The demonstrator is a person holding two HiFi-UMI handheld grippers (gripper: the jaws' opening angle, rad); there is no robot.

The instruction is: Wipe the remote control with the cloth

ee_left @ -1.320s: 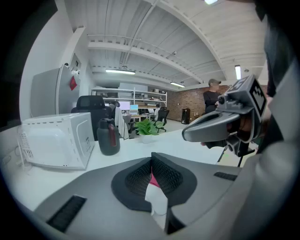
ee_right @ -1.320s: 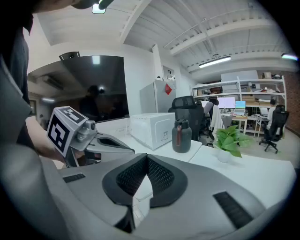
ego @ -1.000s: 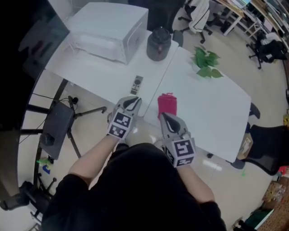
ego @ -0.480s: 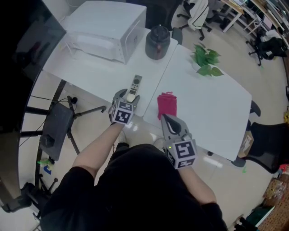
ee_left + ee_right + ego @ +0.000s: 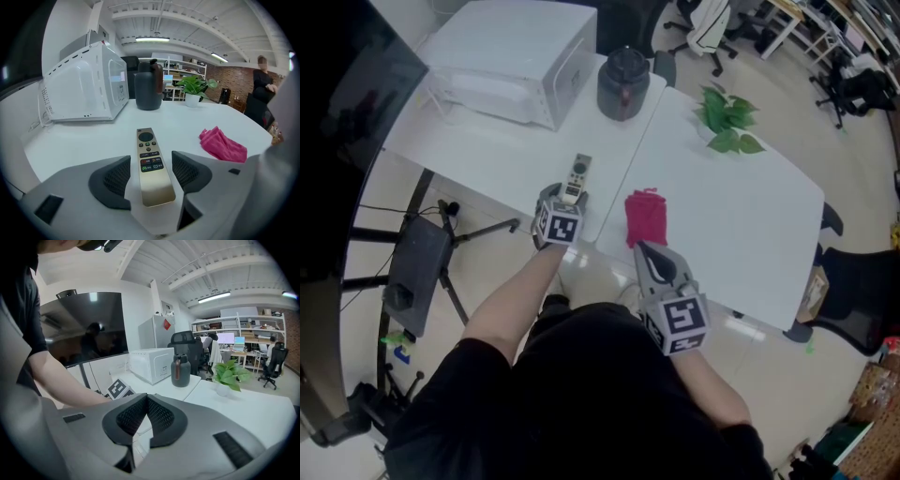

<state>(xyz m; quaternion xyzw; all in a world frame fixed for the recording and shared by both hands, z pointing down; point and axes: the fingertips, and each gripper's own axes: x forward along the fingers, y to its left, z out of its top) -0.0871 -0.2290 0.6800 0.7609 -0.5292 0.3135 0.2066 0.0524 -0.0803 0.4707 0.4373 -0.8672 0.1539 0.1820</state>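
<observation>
Your left gripper [image 5: 563, 201] straddles the near end of the remote [image 5: 149, 160], which lies flat on the table [image 5: 741, 211]. Its jaws are opening, pads clear, placed to clamp it steady. The cloth [image 5: 645, 217] lies just right. Your right gripper [image 5: 653, 262] is closed, empty, held back. A second ago the left was nearly closed, short of the remote.

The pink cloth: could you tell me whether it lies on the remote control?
No, the pink cloth lies on the table to the right of the remote control, clear of it.
</observation>
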